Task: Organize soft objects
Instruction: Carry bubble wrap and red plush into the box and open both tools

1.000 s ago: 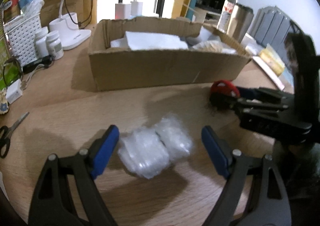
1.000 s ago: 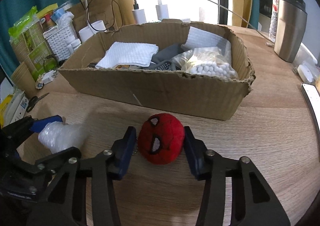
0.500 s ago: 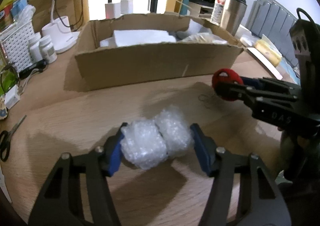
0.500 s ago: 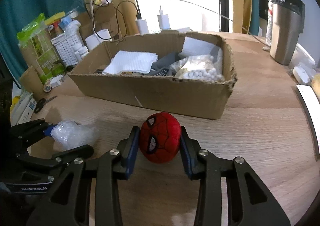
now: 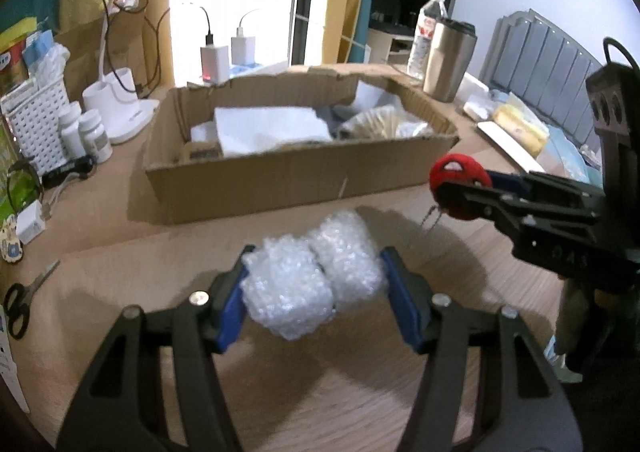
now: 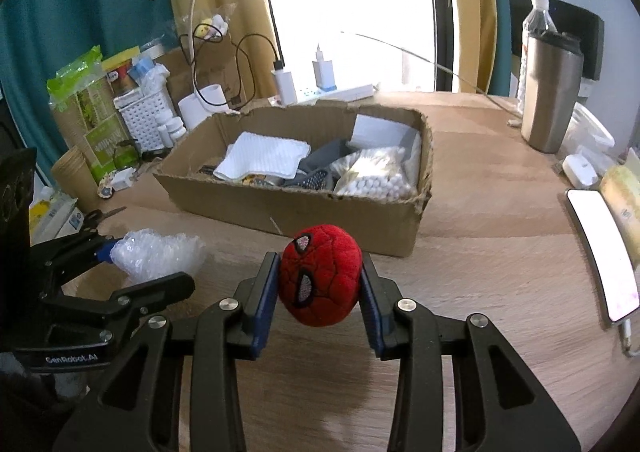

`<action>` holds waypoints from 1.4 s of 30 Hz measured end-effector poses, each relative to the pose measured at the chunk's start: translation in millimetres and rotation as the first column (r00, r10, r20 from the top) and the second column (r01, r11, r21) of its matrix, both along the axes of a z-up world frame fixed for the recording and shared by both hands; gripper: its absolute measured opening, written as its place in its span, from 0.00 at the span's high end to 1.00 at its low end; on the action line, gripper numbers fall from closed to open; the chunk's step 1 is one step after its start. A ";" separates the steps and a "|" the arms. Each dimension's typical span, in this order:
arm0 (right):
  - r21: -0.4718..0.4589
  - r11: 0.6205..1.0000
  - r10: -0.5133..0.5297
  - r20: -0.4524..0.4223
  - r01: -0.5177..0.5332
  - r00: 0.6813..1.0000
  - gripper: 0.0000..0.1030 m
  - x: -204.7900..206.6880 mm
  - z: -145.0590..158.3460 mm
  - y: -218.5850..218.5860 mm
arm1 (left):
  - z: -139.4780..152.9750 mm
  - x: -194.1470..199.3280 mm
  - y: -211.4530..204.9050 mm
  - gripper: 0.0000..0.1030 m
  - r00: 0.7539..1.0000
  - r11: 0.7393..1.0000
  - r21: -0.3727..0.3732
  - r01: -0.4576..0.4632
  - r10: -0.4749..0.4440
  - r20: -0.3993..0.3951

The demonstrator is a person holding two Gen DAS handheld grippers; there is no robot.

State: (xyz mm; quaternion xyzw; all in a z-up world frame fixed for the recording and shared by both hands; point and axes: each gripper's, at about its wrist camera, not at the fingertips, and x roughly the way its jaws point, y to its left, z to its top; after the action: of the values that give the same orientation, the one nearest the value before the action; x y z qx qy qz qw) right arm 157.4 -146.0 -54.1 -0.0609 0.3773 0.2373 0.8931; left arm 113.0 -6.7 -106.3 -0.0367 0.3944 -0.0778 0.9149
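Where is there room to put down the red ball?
Bare wood lies between the cardboard box and the phone, right of the red plush ball. The table's left edge, by the white basket, is crowded.

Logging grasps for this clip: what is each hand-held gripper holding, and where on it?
Left hand-held gripper: bubble wrap bundle, pinched at its two ends. Right hand-held gripper: red plush ball, by its sides.

tongs [image 6: 320, 292]: black frames | blue pads [image 6: 266, 294] | silver screws | "GenRobot.AI" marking
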 end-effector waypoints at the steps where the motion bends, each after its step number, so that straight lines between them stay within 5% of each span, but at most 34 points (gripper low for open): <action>1: 0.002 1.000 -0.001 0.004 0.001 1.000 0.61 -0.3 1.8 -1.1 | 2.3 0.2 -0.2 0.39 1.000 1.000 -0.001 0.000 0.000 0.007; 42: 0.016 0.999 -0.034 0.132 0.033 0.991 0.61 47.7 56.2 -12.6 | 51.4 56.9 18.8 0.39 0.988 1.000 0.000 -0.022 0.022 0.150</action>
State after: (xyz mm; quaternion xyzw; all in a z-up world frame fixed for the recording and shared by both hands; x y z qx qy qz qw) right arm 205.1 -158.5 2.2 -0.0641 0.3166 0.2202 0.9204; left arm 169.9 12.1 -54.9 -0.0343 0.3239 -0.0699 0.9429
